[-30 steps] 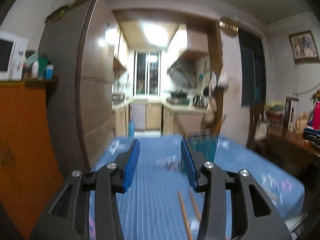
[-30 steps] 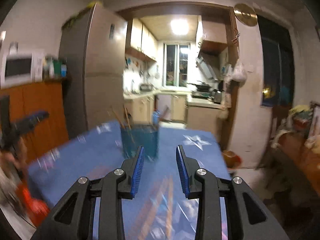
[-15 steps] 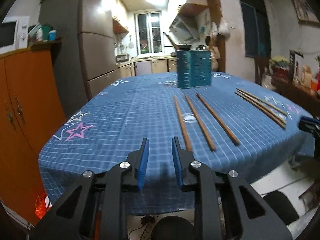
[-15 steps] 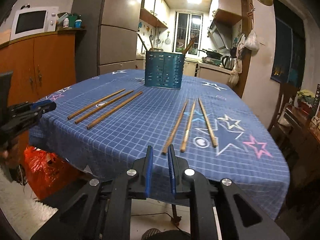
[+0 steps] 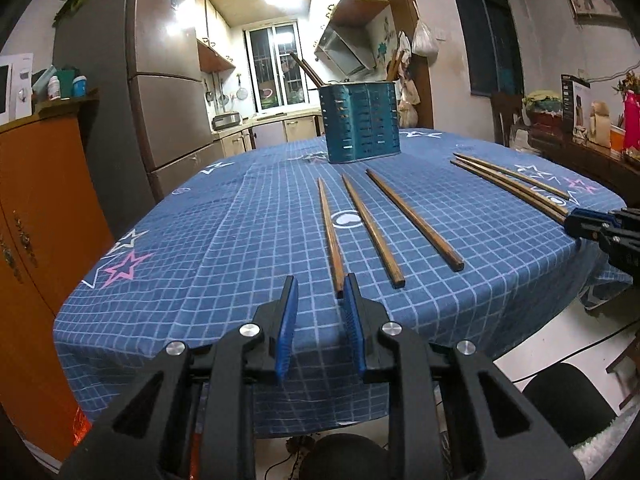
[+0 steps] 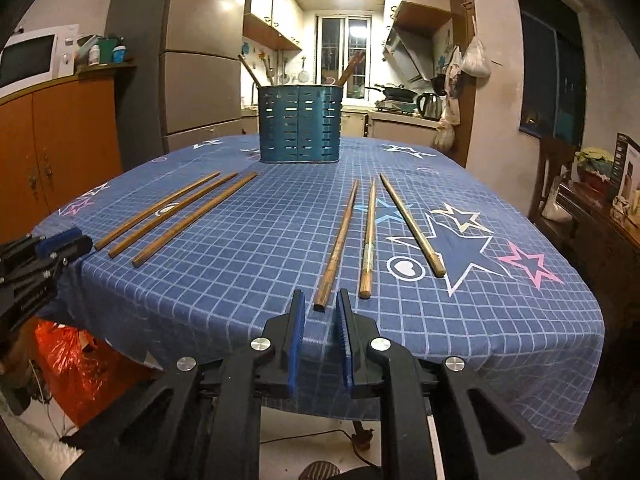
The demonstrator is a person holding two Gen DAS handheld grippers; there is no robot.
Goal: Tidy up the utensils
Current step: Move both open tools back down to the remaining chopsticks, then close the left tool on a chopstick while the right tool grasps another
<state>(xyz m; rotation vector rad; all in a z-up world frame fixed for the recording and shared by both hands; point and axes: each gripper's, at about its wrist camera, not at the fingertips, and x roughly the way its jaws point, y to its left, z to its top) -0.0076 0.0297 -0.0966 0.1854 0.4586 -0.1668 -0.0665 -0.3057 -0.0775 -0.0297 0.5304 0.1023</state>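
Note:
A slotted blue utensil holder (image 5: 362, 120) (image 6: 300, 124) stands at the far side of the blue checked tablecloth (image 5: 224, 240), with a few sticks poking out of it. Two groups of three wooden chopsticks lie flat. My left gripper (image 5: 321, 280) hovers at the near table edge, open by a narrow gap and empty. The near end of the leftmost chopstick (image 5: 330, 232) lies just by its right fingertip. My right gripper (image 6: 321, 294) is also narrowly open. The near end of a chopstick (image 6: 338, 240) shows in its gap, not pressed. The other group (image 6: 176, 216) lies to the left.
An orange cabinet (image 5: 36, 216) and a fridge (image 5: 168, 108) stand to the left of the table. A red bag (image 6: 76, 360) sits on the floor below the table edge. A dark sideboard (image 6: 600, 232) with boxes lines the right wall. Each gripper shows at the other view's edge.
Both grippers have come down from facing the kitchen to the table's near edge. Their jaws have narrowed from wide apart to a small gap. The chopsticks and holder have not moved.

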